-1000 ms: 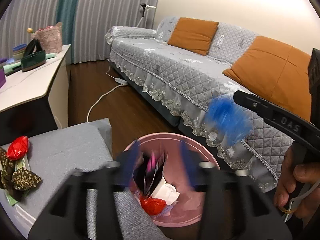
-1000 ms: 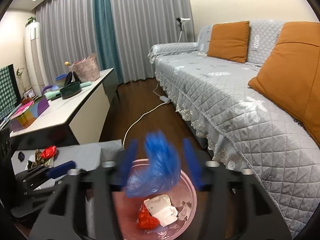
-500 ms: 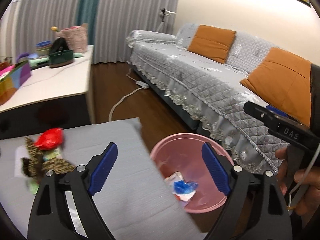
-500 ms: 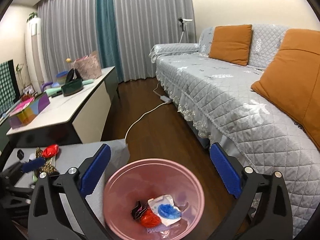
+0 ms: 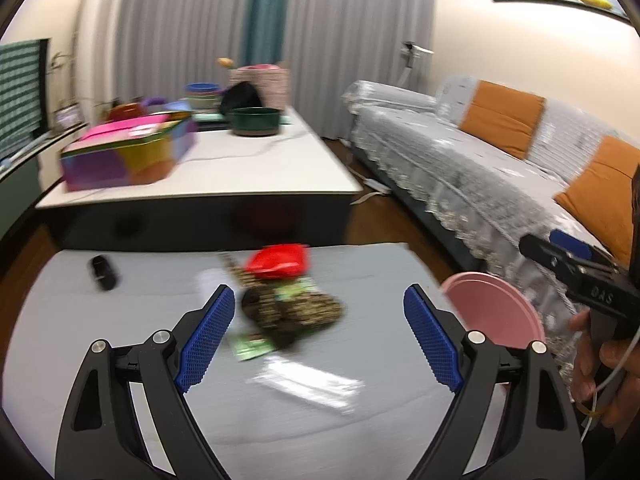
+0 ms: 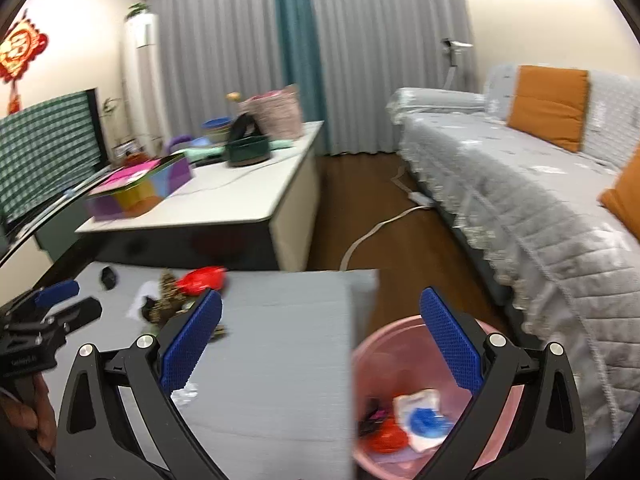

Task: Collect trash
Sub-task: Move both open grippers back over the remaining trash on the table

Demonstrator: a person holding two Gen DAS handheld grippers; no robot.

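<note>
Trash (image 5: pixel 288 300) piled near the middle of the grey surface (image 5: pixel 120 380), a bit blurry. Red shiny wrapper (image 5: pixel 280 261) on top at the far side. Brown speckled wrappers (image 5: pixel 292 312) under it, bunched together. Green paper scrap (image 5: pixel 252 347) poking out at the near edge. Clear plastic bit (image 5: pixel 308 380) lying flat just in front of the pile. Small black thing (image 5: pixel 103 273) off to the left, well apart from the pile.

Left hand-held gripper (image 5: pixel 316 344) wide open, holding nothing, blue pads either side of the pile but not touching it.

Pink bin (image 6: pixel 432 400) on the floor beside the surface, next to the sofa (image 6: pixel 540 200). Inside: a white wrapper (image 6: pixel 420 404), something blue (image 6: pixel 426 420), something red (image 6: pixel 386 440), something dark (image 6: pixel 372 416).

Right hand-held gripper (image 6: pixel 320 340) also wide open and holding nothing, one pad over the surface, one over the bin.
</note>
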